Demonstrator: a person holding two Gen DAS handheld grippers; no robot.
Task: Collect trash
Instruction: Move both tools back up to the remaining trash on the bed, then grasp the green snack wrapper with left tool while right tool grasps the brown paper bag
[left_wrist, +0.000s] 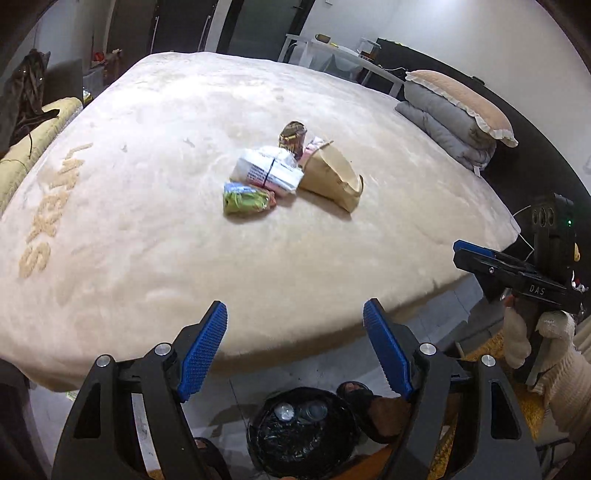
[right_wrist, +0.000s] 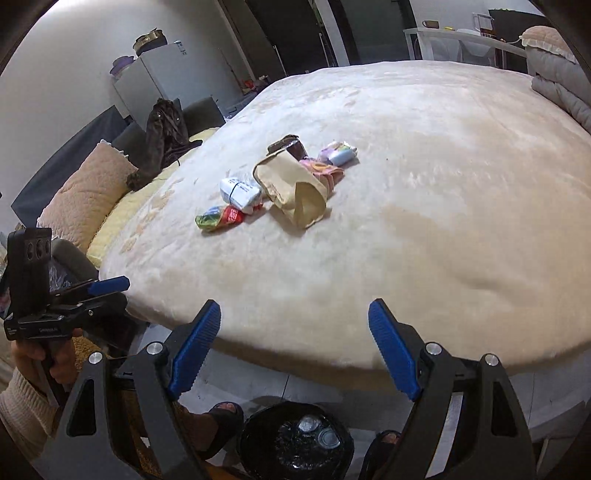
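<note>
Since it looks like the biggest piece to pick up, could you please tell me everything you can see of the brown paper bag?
The paper bag is plain brown kraft paper, creased and partly flattened, lying on its side on the cream blanket. Its folded end faces the cameras. It sits in the middle of the trash pile, resting against the white packet, with a dark can and a pink wrapper behind it. Neither gripper touches it.

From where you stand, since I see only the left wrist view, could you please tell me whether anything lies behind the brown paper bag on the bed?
Observer: Yes. The right wrist view shows a pale blue and purple packet just beyond the brown paper bag, beside the dark brown container.
Operator: Thank you. Is my right gripper carrying anything?
Observer: No. The right gripper is open, with nothing between its blue pads.
</note>
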